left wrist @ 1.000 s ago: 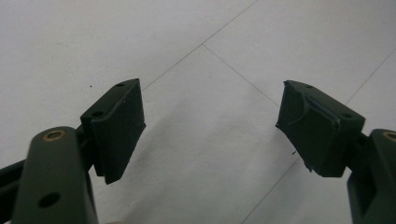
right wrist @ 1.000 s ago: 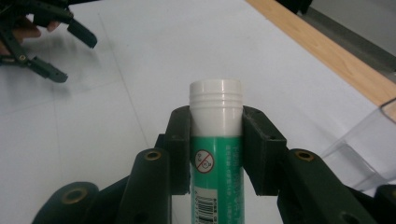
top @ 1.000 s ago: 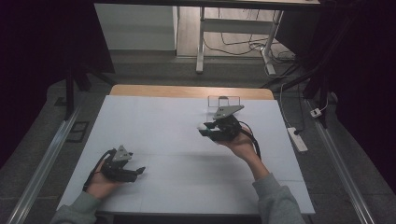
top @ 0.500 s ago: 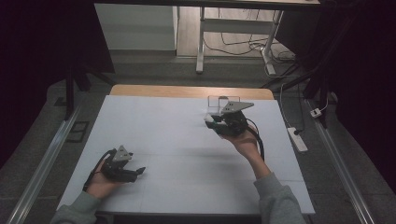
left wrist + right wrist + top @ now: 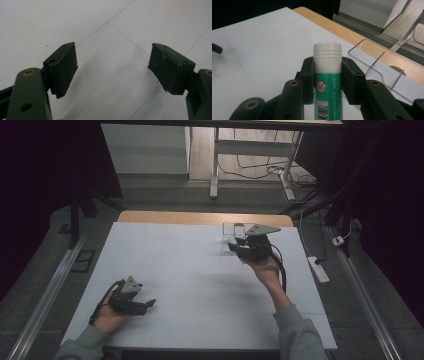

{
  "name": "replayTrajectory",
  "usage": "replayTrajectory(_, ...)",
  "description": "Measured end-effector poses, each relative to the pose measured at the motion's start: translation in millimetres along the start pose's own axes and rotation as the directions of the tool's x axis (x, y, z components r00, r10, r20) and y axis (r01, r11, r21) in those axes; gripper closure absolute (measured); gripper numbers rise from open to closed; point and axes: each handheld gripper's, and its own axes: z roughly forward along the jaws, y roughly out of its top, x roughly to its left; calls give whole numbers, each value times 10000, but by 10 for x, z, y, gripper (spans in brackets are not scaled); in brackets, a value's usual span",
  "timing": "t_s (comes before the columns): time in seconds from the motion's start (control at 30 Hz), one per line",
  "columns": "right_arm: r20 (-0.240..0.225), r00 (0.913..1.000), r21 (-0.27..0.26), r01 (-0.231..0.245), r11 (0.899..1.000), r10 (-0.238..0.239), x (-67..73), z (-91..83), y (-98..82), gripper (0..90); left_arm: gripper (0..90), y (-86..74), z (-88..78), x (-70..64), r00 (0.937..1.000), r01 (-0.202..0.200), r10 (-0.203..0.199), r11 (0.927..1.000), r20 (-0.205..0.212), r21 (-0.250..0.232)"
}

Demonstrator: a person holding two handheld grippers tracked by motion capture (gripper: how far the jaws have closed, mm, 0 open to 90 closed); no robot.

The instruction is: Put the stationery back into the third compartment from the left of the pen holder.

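A glue stick (image 5: 327,75) with a white cap and green label stands upright between the jaws of my right gripper (image 5: 327,77), which is shut on it. From above, the right gripper (image 5: 239,246) is held over the far right of the white table (image 5: 190,270), just beside a clear plastic holder (image 5: 233,233). That clear holder (image 5: 377,65) lies right of and beyond the stick. My left gripper (image 5: 150,304) rests near the front left of the table. Its jaws stand wide apart with nothing between them (image 5: 112,67), just white tabletop.
A wooden strip (image 5: 200,218) runs along the table's far edge. A power strip (image 5: 318,269) lies on the floor to the right. Metal rails (image 5: 50,290) flank both sides. A desk frame and cables (image 5: 250,165) stand beyond the table.
My right gripper has carried the glue stick away from me and a little right, toward the clear holder. The left gripper has stayed put.
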Motion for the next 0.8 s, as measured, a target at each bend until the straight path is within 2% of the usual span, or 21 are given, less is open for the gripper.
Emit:
replayTrajectory(0.23, 822, 9962, -264, -283, 9993, 304, -112, -17, 5, 643, 225, 6, -22, -5, 10000, 16, -16, 10000, -55, -70)
replayTrajectory(0.37, 1043, 9880, -799, -1062, 9911, 1143, -269, -6, -16, 643, 224, 3, -27, -19, 10000, -45, 44, 10000, -47, -57)
replayTrajectory(0.53, 1196, 9768, -956, -1668, 9813, 1777, -450, 12, -9, 643, 224, -7, -33, -11, 10000, -44, 44, 9999, 14, -116)
replayTrajectory(0.67, 1457, 9715, -967, -1743, 9799, 1872, -523, 39, 20, 643, 224, -7, -31, -13, 10000, -69, 69, 9999, 43, -118)
replayTrajectory(0.8, 1499, 9711, -1029, -1716, 9798, 1858, -554, 77, 28, 642, 225, -6, -27, -21, 10000, -57, 57, 9999, 56, -101)
